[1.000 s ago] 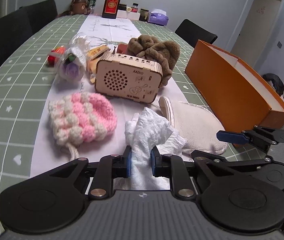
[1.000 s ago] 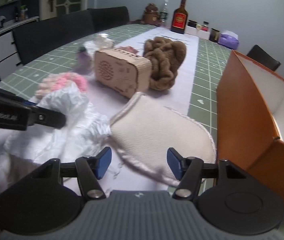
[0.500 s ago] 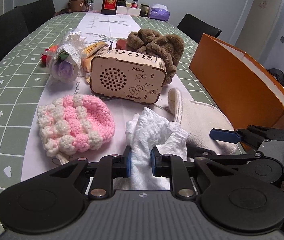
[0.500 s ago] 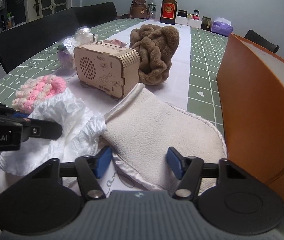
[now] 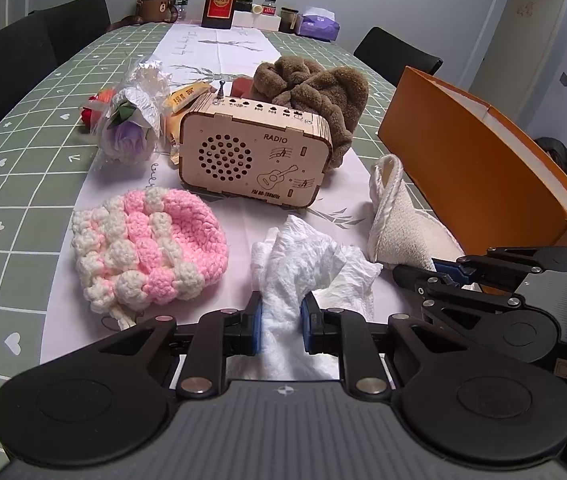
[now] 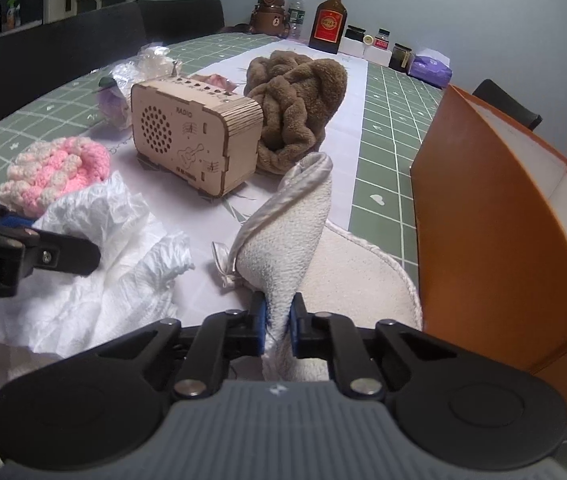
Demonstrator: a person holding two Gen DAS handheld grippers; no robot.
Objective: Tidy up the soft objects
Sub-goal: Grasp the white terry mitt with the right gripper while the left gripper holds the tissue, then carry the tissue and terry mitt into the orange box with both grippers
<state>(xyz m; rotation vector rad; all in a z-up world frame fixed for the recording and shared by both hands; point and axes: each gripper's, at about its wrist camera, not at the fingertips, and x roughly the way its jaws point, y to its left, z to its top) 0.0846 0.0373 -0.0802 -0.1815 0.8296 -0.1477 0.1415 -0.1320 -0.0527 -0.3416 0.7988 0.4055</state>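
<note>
My left gripper (image 5: 281,322) is shut on a crumpled white cloth (image 5: 303,264), also seen in the right wrist view (image 6: 115,240). My right gripper (image 6: 277,326) is shut on the cream towel (image 6: 287,232) and holds its edge up in a fold; the towel also shows in the left wrist view (image 5: 393,208). A pink and white crochet hat (image 5: 147,244) lies to the left. A brown plush towel (image 5: 315,88) sits behind the wooden radio (image 5: 253,156). The orange box (image 5: 483,152) stands open at the right.
A wrapped flower bouquet (image 5: 131,120) and snack packets lie left of the radio. Bottles, jars and a tissue pack (image 5: 317,24) stand at the table's far end. Black chairs (image 5: 11,60) line the table sides. The right gripper body (image 5: 495,292) sits close beside my left one.
My right gripper has closed on the cream towel's edge and lifted it into a fold. My left gripper still holds the white cloth and has moved slightly forward.
</note>
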